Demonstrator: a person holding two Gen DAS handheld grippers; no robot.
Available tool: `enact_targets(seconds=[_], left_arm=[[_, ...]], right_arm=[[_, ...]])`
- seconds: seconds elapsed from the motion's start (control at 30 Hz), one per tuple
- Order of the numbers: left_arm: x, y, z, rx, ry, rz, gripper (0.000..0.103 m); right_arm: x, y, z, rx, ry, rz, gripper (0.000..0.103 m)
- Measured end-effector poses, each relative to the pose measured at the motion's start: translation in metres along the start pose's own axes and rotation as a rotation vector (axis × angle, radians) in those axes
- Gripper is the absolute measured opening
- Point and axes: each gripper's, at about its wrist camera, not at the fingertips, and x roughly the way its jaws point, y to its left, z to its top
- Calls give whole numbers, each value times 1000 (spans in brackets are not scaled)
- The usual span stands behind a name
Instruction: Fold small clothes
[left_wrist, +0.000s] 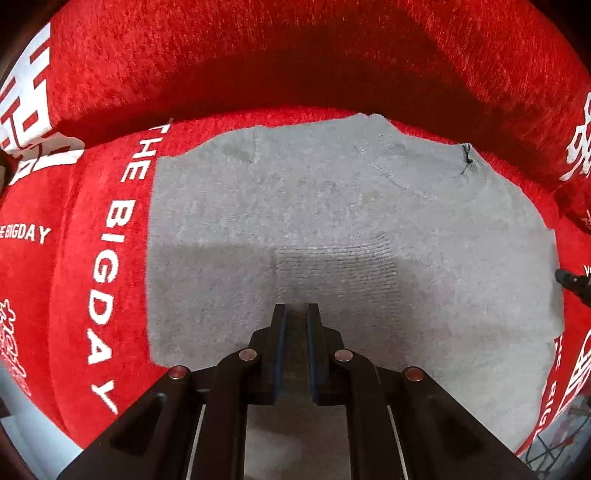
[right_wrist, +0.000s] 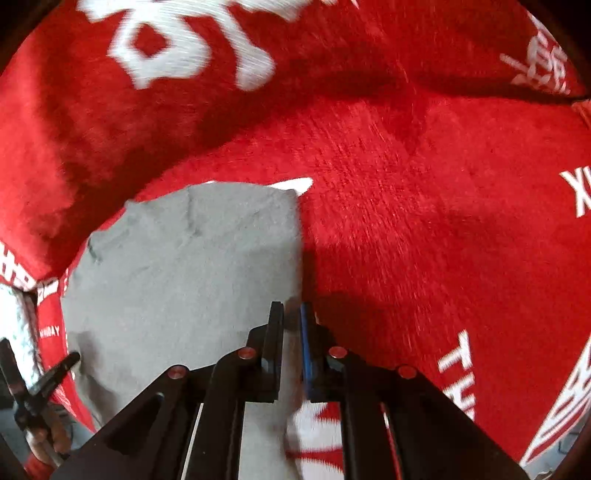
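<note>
A small grey knit sweater (left_wrist: 332, 206) lies flat on a red cloth (left_wrist: 258, 66), its neckline toward the far right. My left gripper (left_wrist: 295, 308) points straight down over its near part. The jaws stand close together with a ribbed strip of the grey knit pinched between them. In the right wrist view the sweater (right_wrist: 184, 266) fills the left half. My right gripper (right_wrist: 291, 306) sits at its right edge, jaws nearly together with the grey edge running up between them. The right gripper's tip (left_wrist: 570, 282) shows at the sweater's right side in the left wrist view.
The red cloth (right_wrist: 424, 221) carries white lettering and large white characters and rises in a fold behind the sweater. The left gripper (right_wrist: 55, 373) and a hand show at the lower left of the right wrist view. Pale floor (left_wrist: 22, 391) shows beyond the cloth's edge.
</note>
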Motion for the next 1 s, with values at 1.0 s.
enact_targets(seconds=[1.0], left_arm=[[-20,-16,-49,-21,76,64,12]], right_arm=[[-17,-9,-74,144,128,172,49]])
